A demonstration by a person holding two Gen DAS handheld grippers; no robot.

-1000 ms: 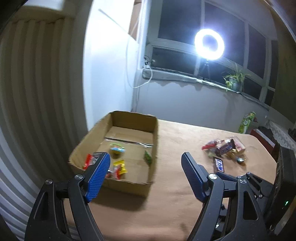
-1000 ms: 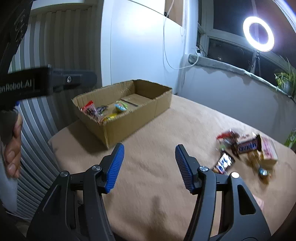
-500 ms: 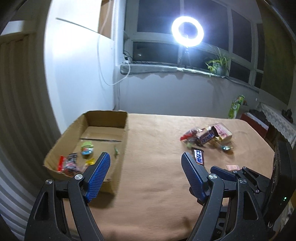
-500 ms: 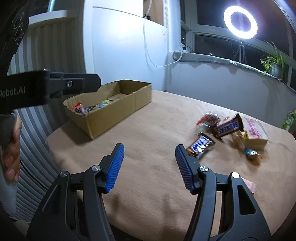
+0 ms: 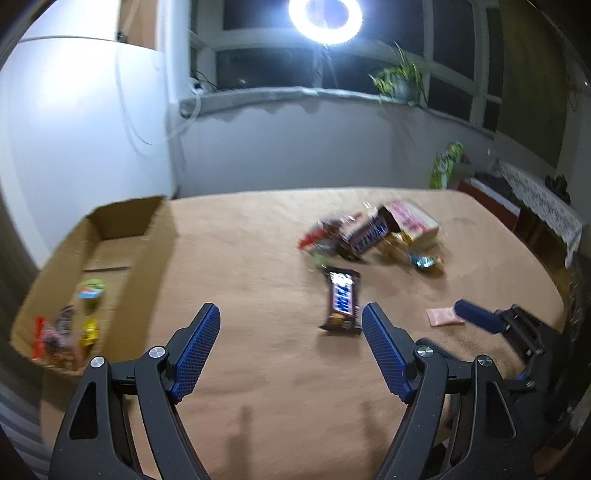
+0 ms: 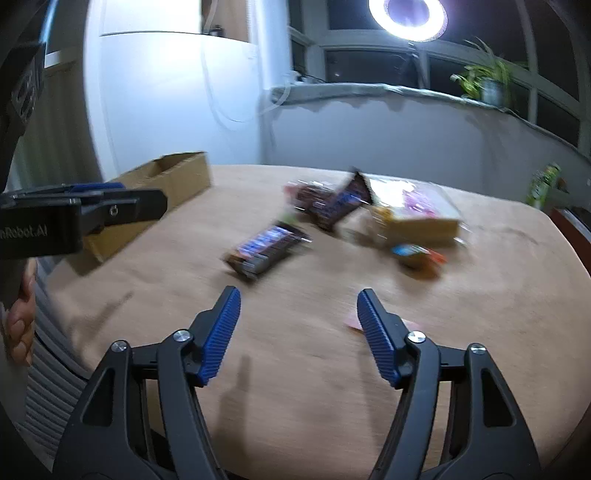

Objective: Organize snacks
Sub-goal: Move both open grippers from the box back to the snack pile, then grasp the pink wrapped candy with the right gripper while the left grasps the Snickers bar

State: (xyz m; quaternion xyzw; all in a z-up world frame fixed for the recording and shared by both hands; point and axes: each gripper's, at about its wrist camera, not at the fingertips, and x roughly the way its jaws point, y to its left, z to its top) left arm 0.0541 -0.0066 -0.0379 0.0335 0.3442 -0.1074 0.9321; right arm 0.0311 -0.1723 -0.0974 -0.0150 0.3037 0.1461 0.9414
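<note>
A cardboard box (image 5: 110, 236) at the table's left holds several small snack packets (image 5: 66, 328); it also shows in the right wrist view (image 6: 173, 177). A dark candy bar (image 5: 341, 301) lies alone mid-table, also in the right wrist view (image 6: 266, 247). Behind it is a pile of snacks (image 5: 369, 232) with a pink box (image 5: 413, 221), also in the right wrist view (image 6: 406, 210). A small pink packet (image 5: 443, 316) lies near the front right. My left gripper (image 5: 291, 345) is open and empty, just left of the lone bar. My right gripper (image 6: 297, 325) is open and empty above the table.
The table wears a tan cloth (image 5: 258, 240). A white wall panel (image 5: 81, 122) stands behind the box. A ring light (image 5: 325, 16) and a potted plant (image 5: 399, 81) sit at the window sill. A green bag (image 5: 445, 164) stands past the far table edge.
Both grippers have swung to the right, away from the box and toward the snack pile. The lone candy bar now sits closer to both. Both stay open and empty.
</note>
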